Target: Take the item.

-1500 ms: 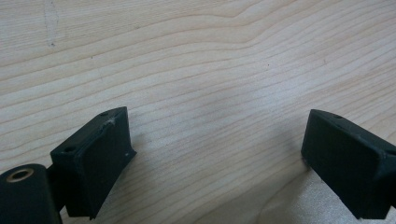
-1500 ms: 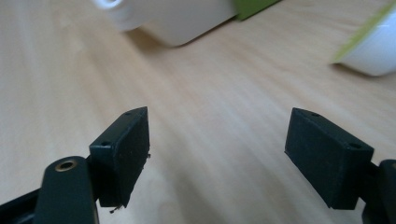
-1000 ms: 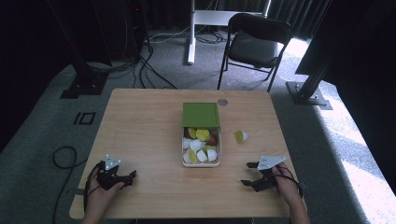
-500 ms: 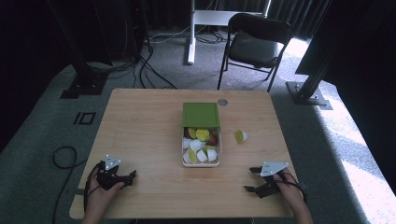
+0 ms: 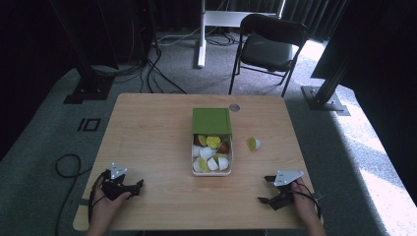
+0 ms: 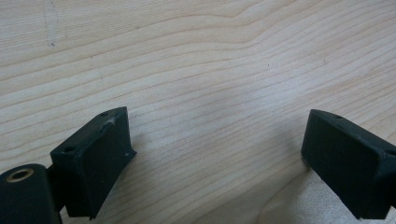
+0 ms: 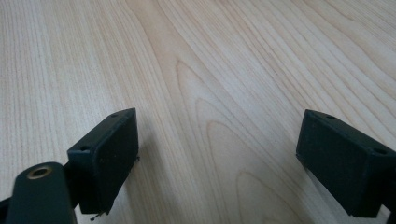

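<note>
A white box [image 5: 211, 169] with a raised green lid [image 5: 211, 121] sits mid-table, holding several white, yellow-green and brown capsules. One yellow-green capsule [image 5: 253, 144] lies loose on the wood to its right. My left gripper [image 5: 132, 187] rests near the table's front left corner, open, its jaws wide over bare wood [image 6: 215, 121]. My right gripper [image 5: 265, 190] rests near the front right corner, open as well, with nothing between its fingers [image 7: 105, 158].
The wooden table [image 5: 147, 132] has a small round grommet [image 5: 234, 107] at its far edge. A black folding chair [image 5: 268, 46] stands beyond the table, with cables on the carpet and dark stands at both sides.
The right gripper has moved back toward the table's front edge and lower in view. The left gripper has stayed put.
</note>
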### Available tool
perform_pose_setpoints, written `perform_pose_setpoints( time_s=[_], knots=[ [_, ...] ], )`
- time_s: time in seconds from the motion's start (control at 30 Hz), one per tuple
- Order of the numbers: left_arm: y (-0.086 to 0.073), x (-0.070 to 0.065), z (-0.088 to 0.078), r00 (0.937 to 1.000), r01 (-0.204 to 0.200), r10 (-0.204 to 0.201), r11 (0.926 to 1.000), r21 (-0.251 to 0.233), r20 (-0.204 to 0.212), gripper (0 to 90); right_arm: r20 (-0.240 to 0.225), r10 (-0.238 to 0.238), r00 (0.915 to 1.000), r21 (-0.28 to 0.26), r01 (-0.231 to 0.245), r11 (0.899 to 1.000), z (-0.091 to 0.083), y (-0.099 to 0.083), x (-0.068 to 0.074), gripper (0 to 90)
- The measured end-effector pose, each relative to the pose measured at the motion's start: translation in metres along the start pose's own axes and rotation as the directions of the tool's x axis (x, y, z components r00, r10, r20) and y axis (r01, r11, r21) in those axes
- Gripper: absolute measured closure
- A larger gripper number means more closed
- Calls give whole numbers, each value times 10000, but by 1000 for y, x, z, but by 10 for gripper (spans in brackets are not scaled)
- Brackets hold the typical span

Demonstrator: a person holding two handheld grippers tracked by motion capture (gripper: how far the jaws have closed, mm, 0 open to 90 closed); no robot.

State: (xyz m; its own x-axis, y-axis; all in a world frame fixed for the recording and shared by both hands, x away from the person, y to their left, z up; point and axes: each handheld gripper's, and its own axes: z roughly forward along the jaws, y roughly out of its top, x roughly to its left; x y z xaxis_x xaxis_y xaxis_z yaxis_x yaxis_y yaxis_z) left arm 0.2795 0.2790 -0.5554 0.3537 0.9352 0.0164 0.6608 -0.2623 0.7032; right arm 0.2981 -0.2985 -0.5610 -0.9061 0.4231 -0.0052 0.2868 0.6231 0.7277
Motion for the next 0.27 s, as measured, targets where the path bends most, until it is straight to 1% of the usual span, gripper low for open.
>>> perform_pose_setpoints(
  time_s=[0.27],
  knots=[
    [0, 0, 0, 10000, 6, -6, 10000, -4, -1, 95, 39, 55, 10000, 32, -55, 10000, 0, 0, 0, 116]
  ],
)
